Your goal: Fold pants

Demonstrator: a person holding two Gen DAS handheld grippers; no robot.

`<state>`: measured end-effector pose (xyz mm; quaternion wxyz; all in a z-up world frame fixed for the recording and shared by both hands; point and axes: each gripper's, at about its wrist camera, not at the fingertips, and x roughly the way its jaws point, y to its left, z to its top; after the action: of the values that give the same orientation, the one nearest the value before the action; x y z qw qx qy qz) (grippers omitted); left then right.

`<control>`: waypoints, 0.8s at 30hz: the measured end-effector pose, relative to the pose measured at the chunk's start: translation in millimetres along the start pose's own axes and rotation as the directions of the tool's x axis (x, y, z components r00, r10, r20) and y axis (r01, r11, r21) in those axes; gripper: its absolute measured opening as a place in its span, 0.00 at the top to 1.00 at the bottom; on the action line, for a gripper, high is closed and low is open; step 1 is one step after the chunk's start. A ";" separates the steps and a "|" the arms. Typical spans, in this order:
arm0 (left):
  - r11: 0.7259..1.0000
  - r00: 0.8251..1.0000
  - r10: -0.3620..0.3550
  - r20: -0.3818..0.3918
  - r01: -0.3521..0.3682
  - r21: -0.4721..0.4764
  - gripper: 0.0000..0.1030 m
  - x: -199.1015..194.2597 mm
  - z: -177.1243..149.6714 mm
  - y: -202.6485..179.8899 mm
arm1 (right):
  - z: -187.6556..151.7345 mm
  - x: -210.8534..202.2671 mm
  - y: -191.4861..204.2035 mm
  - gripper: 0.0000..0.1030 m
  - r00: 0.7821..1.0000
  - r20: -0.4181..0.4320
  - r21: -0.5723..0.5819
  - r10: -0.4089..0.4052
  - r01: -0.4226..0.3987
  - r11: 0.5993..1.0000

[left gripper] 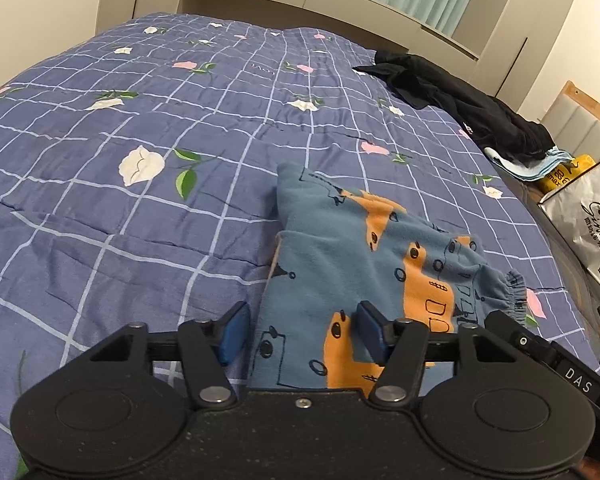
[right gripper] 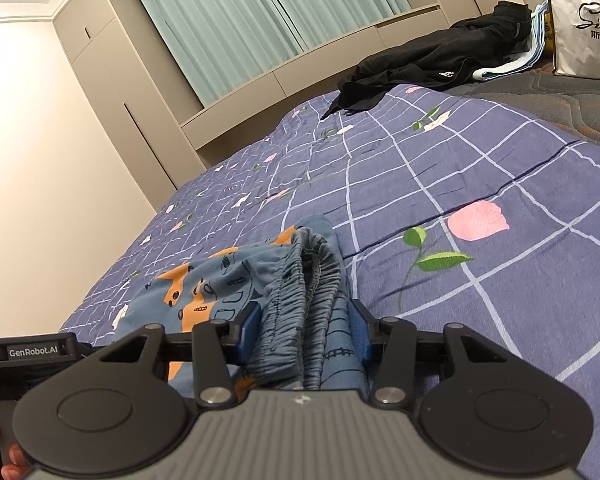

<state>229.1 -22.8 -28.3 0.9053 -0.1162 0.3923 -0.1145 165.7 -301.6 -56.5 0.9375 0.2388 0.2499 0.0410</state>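
two low views across bed (left gripper: 140, 128)

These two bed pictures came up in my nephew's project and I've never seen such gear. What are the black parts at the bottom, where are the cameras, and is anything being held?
There is no robot here: a person holds a hand tool in each hand, each ending in a two-finger claw with a wide-angle camera looking along the fingers. One picture is from the left claw, the other from the right claw. Both look over a bed with a blue checked quilt. On it lie small blue and orange pants, already partly folded. The left claw is open, its blue pads either side of the pants' edge. The right claw has the gathered waistband between its pads; whether it grips firmly I cannot tell. Farther off lie dark clothes and a white bag.
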 end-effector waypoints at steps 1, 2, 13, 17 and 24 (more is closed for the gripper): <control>1.000 1.000 0.000 -0.002 0.000 0.004 0.46 0.1 0.3 -1.2 | 0.0 0.0 0.1 0.51 1.000 0.000 0.000 0.000 0.000 1.000; 1.000 1.000 0.001 -0.004 0.000 0.007 0.47 0.1 0.5 -2.5 | 0.2 -0.3 -0.2 0.51 1.000 0.000 -0.001 0.000 0.000 1.000; 0.999 0.999 0.032 0.013 -0.032 0.020 0.71 -5.4 1.6 -9.4 | 2.3 -0.1 1.1 0.66 1.000 -0.019 -0.002 0.014 -0.014 1.000; 0.999 0.999 0.034 0.022 -0.035 0.033 0.81 -9.8 4.1 -13.5 | 6.7 -1.2 5.0 0.71 1.000 -0.024 -0.008 0.013 -0.013 1.000; 0.998 0.998 0.023 0.053 -0.026 0.063 0.83 -24.4 7.2 -28.1 | 19.9 -18.5 22.4 0.75 1.000 0.006 -0.077 0.022 -0.021 0.997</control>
<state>214.9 -41.3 1.6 0.9198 -0.0853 0.3660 -0.1130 160.2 -293.9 -22.6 0.9464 0.2052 0.2423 0.0597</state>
